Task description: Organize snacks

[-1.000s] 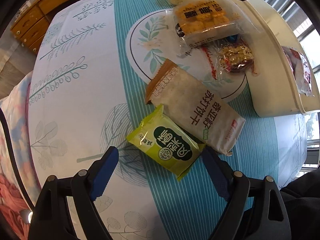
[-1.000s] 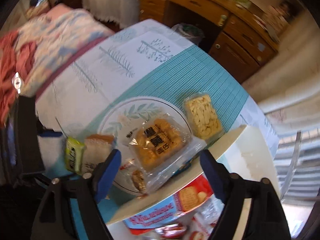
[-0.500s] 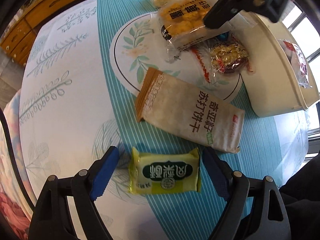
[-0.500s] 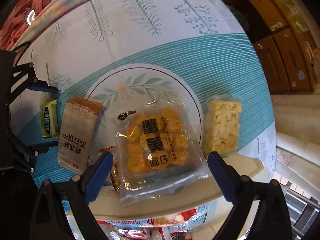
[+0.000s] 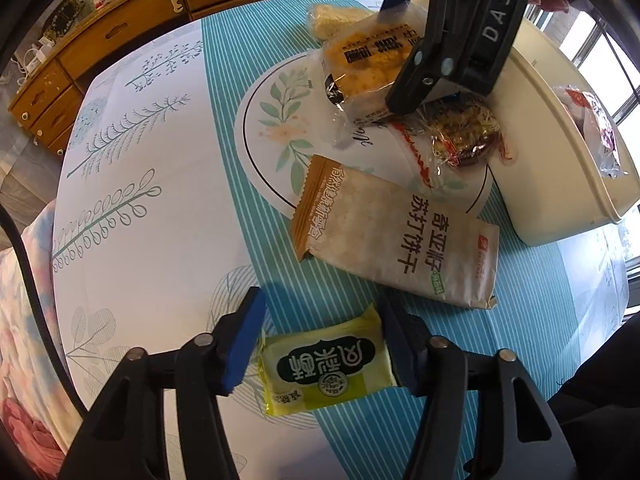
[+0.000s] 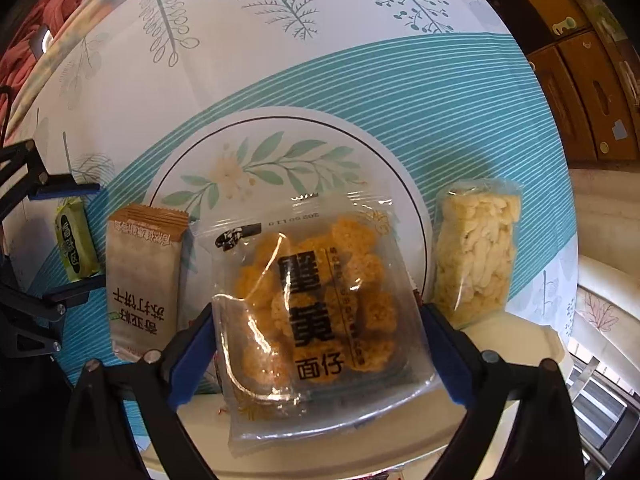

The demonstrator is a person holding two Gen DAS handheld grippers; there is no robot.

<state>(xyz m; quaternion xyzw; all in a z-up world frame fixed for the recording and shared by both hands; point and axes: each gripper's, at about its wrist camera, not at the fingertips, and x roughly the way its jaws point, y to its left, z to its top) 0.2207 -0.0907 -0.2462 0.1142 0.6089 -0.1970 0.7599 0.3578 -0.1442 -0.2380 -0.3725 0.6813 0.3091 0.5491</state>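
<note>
Compared with half a second back, the left gripper (image 5: 320,344) has dropped lower and pulled its blue pads in around the small yellow-green snack pack (image 5: 326,368), which sits on the bench (image 5: 160,240) at the near edge; the right pad touches the pack's end, the left one looks just beside it, so I can't tell if it's actually clamped yet. The right gripper (image 6: 316,356) has come down too, and now its pads bracket the clear bag of orange crackers (image 6: 320,304), both pressing at the bag's sides, while the bag's near end lies over the rim of the cream bin (image 5: 560,168). In the left view that gripper reaches in from the top right, tilted down over the bag. Count on the cloth: one yellow-green pack, one long beige cracker packet (image 5: 396,236), one orange cracker bag, one pale flaky bar (image 6: 476,252) beside it, and one dark round wrapped snack (image 5: 464,136) against the bin. More wrappers are inside the bin, too hidden to count.
</note>
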